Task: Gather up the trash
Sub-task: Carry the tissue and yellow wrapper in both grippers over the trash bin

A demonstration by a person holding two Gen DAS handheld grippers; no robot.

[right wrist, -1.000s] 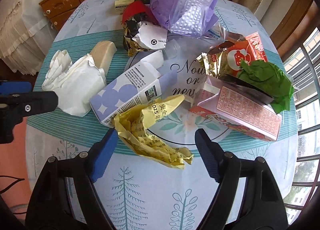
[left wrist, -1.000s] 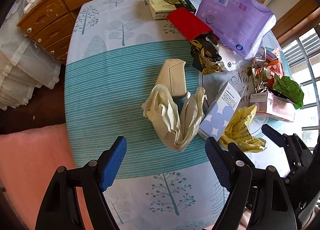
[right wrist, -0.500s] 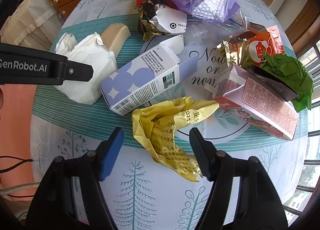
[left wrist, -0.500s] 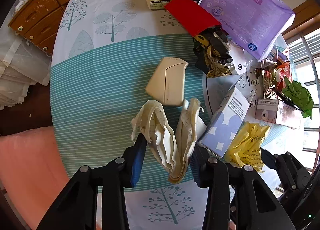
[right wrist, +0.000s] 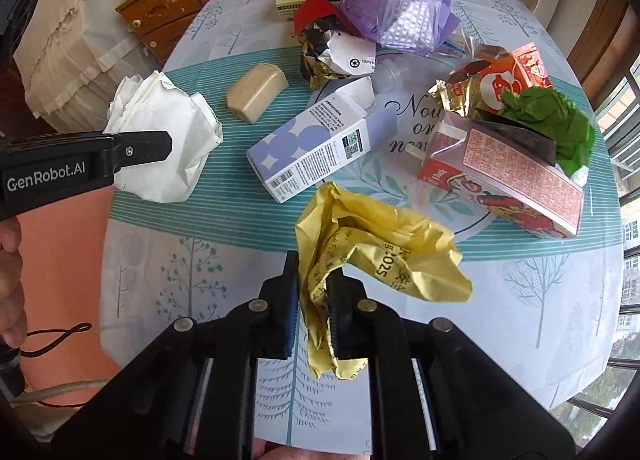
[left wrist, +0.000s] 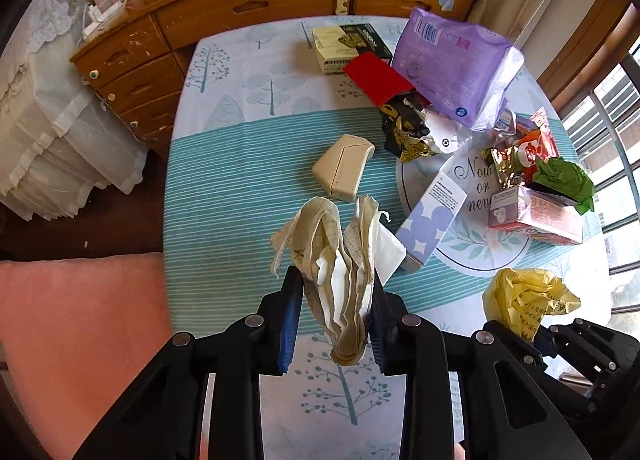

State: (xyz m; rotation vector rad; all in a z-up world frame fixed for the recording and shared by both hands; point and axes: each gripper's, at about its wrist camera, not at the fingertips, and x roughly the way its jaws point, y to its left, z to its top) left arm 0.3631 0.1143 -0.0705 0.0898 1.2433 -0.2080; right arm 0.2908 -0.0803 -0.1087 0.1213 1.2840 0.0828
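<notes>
1. The left gripper (left wrist: 332, 312) had its jaws closing on a wad of cream paper (left wrist: 340, 260), pinched between the pads and hanging clear of the table (left wrist: 240, 196).
2. The right gripper (right wrist: 314, 312) had its jaws closing narrowly on a crumpled yellow wrapper (right wrist: 372, 248), also lifted off the cloth.
3. Judged from this, the collecting was only beginning: two pieces were in hand, neither yet dropped anywhere, and no bin showed in either view.
4. Much trash was left on the table: a blue-and-white carton (right wrist: 320, 148) lying on its side, a pink box (right wrist: 504, 180) with green paper (right wrist: 548, 116) on it, an orange snack bag (right wrist: 508, 72), a black-and-gold foil wrapper (left wrist: 404, 132), a purple plastic pack (left wrist: 452, 60) and a red sleeve (left wrist: 376, 76).
5. A beige wedge-shaped case (left wrist: 344, 168) and a yellow-green box (left wrist: 344, 46) also lay there; whether these were trash could not be told.
6. The carton lay just beside both held pieces, so it could snag a trailing edge.
</notes>
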